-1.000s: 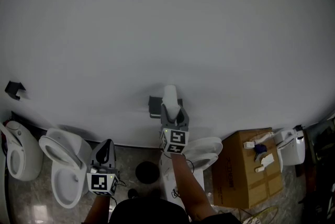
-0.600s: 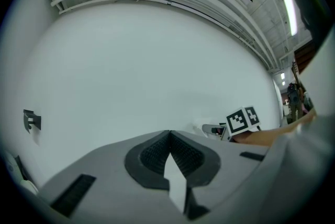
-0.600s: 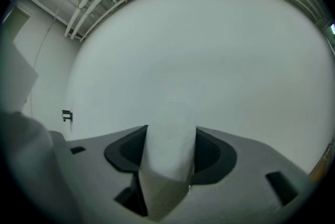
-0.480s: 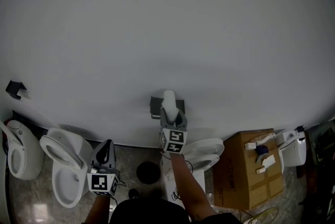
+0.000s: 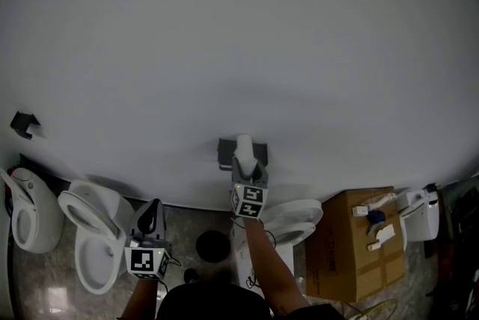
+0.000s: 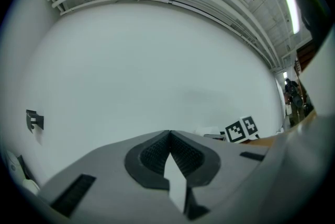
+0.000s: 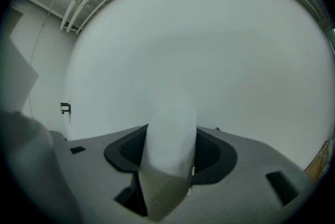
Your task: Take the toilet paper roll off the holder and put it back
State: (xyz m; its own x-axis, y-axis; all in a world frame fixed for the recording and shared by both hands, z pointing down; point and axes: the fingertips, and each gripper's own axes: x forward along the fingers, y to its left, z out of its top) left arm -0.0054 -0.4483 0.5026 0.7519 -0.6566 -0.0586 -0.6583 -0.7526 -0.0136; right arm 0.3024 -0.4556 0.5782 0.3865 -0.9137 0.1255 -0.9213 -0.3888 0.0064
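Since a second ago the toilet paper roll point(image 5: 243, 145) has come down and slightly left against the wall, now overlapping the dark holder point(image 5: 225, 152) instead of sticking up above it. Right gripper point(image 5: 248, 167) is reaching up at the wall and gripping the roll: the jaws are standing partly apart with the pads pressing on its two sides, and the roll is filling the gap between them in the right gripper view. Left gripper point(image 5: 153, 206) is hanging low beside a toilet point(image 5: 91, 236), well apart from the holder, with its jaws closed tip to tip on nothing.

Key relation: the roll is sitting straight ahead of the right jaws, and its long axis seems to be running along them, pointing at the wall. The holder is lying just behind and below the roll, showing on both sides of it. Cannot tell whether the roll is already seated on the holder's arm; the roll is covering that spot.

Judging from this, the put-back is probably in progress, and the right gripper is the one doing it. The next bit depends on lining the core up with the arm before letting go.
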